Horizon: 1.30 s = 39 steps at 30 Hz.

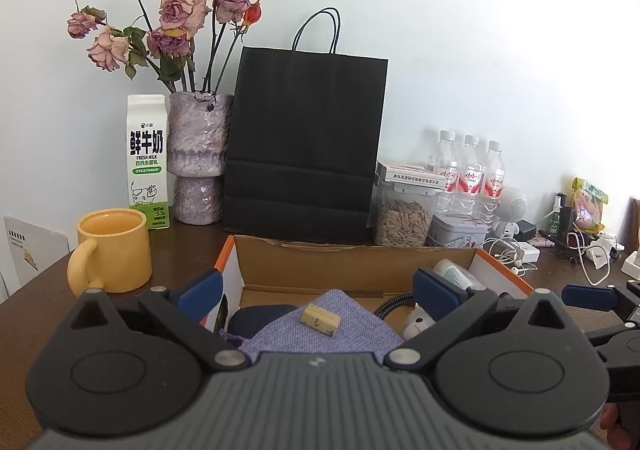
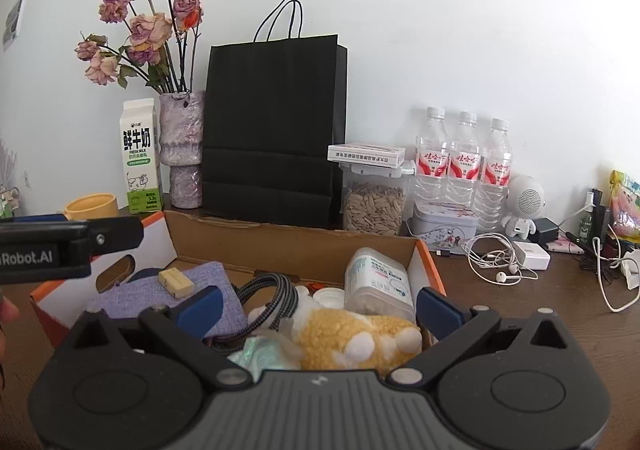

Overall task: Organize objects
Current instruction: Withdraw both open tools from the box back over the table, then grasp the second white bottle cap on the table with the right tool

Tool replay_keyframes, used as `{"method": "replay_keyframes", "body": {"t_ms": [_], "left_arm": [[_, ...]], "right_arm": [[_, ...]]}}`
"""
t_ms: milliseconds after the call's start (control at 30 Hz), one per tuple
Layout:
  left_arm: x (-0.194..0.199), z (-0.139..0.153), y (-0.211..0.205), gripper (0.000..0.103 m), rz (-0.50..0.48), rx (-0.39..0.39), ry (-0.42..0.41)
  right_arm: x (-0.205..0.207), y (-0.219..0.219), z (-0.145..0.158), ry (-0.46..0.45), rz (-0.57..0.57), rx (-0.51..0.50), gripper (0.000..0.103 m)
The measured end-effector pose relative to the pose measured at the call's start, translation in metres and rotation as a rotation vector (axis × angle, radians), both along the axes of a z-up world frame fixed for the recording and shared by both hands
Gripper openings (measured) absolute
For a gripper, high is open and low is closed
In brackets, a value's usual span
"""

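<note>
On the worktop [image 1: 36, 290] a yellow mug [image 1: 112, 250] stands left of the cardboard box [image 2: 288, 240]. The left gripper [image 1: 318, 290] hangs over the box with jaws spread and empty. Below lies a small cream block [image 1: 321, 319], perhaps an eraser, on a soft lilac pouch [image 2: 160, 298]; it looks light and stiff, best pinched across its short sides. The right gripper [image 2: 318, 308], likewise spread and empty, hovers above a squashy yellow plush toy [image 2: 352, 334].
</note>
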<state>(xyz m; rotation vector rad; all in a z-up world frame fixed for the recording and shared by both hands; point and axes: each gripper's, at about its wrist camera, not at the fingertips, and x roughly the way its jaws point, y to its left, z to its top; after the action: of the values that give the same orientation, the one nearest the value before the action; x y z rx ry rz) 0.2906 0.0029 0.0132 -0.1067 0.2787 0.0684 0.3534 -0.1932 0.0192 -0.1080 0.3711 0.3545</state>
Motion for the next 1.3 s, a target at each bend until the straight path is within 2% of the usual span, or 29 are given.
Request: {"method": "replay_keyframes", "body": {"t_ms": [200,433,767,933,1100,1233,1300], "left_arm": [[-0.027,-0.011,-0.003,0.103,-0.015,0.002,0.028],[-0.055,-0.03,-0.001,0.103,-0.034,0.017,0.109],[-0.075,-0.047,0.003,0.103,-0.034,0.009,0.19],[-0.075,-0.051,0.005,0.103,-0.038,0.001,0.224],[-0.075,-0.053,0.006,0.103,-0.044,-0.001,0.23],[-0.074,-0.055,0.006,0.103,-0.045,-0.005,0.237],[-0.074,-0.055,0.005,0.103,-0.049,-0.004,0.239]], "right_arm": [[-0.034,-0.006,-0.01,0.02,0.009,-0.009,0.103],[-0.069,-0.006,-0.024,0.062,0.026,-0.04,0.103],[-0.09,-0.006,-0.045,0.158,0.05,-0.064,0.102],[-0.089,-0.002,-0.052,0.202,0.078,-0.074,0.085],[-0.083,0.002,-0.056,0.247,0.095,-0.069,0.059],[-0.08,0.004,-0.057,0.264,0.098,-0.063,0.056],[-0.079,0.005,-0.058,0.264,0.109,-0.06,0.049]]}}
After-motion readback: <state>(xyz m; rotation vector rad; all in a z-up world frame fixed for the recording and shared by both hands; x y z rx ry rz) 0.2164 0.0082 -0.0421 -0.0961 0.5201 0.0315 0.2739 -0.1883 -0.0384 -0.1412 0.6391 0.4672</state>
